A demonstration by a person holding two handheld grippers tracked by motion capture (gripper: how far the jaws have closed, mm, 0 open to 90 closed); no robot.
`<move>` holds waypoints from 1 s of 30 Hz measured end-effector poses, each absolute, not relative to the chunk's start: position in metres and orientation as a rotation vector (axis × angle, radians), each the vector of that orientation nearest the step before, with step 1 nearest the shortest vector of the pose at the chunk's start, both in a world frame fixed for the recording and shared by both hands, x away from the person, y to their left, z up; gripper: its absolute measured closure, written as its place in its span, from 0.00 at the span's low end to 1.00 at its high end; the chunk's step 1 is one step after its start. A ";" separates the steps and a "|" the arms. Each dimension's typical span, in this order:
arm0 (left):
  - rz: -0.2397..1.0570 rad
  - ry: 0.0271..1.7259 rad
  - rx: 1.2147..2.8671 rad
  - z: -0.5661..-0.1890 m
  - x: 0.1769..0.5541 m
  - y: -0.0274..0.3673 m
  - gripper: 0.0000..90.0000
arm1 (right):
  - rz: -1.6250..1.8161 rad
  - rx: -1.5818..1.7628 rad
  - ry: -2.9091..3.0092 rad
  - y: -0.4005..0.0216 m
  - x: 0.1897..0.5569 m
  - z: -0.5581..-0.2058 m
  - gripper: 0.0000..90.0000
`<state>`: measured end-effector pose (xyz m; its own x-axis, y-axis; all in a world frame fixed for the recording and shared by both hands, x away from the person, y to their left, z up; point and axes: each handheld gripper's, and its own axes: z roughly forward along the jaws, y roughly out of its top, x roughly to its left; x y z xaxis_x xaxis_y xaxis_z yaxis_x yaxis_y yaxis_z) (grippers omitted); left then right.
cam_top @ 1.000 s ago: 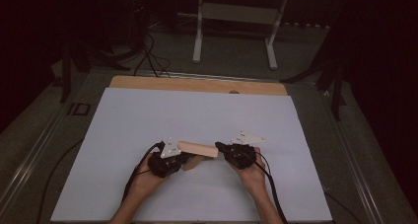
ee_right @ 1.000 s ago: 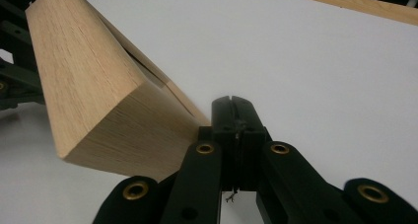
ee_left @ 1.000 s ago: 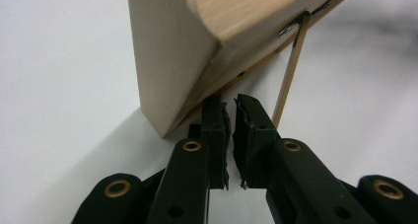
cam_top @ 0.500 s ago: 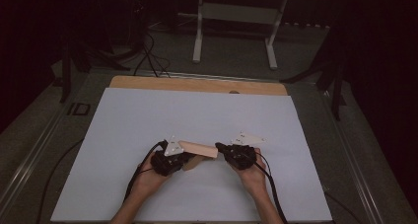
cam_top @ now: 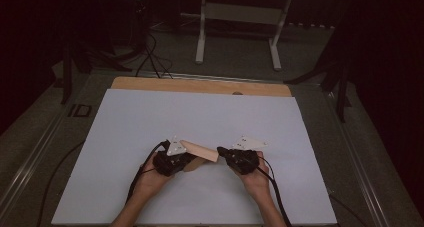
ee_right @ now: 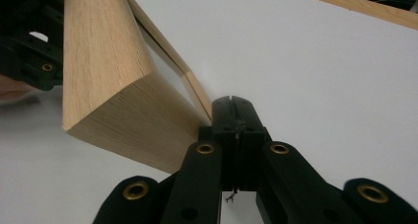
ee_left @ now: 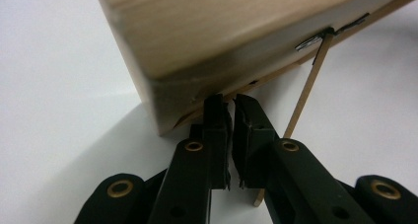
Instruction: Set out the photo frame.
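Wooden box (cam_top: 200,151): lifted and tilted over the near-centre of the white table (cam_top: 150,117), between both grippers.
Left gripper (ee_left: 229,116): jaws clenched on the box's thin lower edge.
Right gripper (ee_right: 235,116): jaws pressed together; grasp unclear.
Progress: goal unknown; box off the table, not set down.

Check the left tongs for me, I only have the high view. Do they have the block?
Observer: The left tongs pinch a thin slat under the block, not the block itself.
Operator: Right tongs?
Observer: The right tongs are shut, tips at the block's corner where the slat ends. I can't tell if anything is pinched.
Operator: Anything loose?
Observer: A thin stick hangs down from a metal clip at the slat's edge.
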<state>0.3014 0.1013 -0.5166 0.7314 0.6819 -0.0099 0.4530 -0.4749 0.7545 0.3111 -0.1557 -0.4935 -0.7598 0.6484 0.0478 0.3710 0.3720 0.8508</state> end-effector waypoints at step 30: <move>0.376 0.877 2.130 -0.506 0.294 0.113 0.95 | 1.307 0.852 2.353 -0.152 0.305 -0.493 1.00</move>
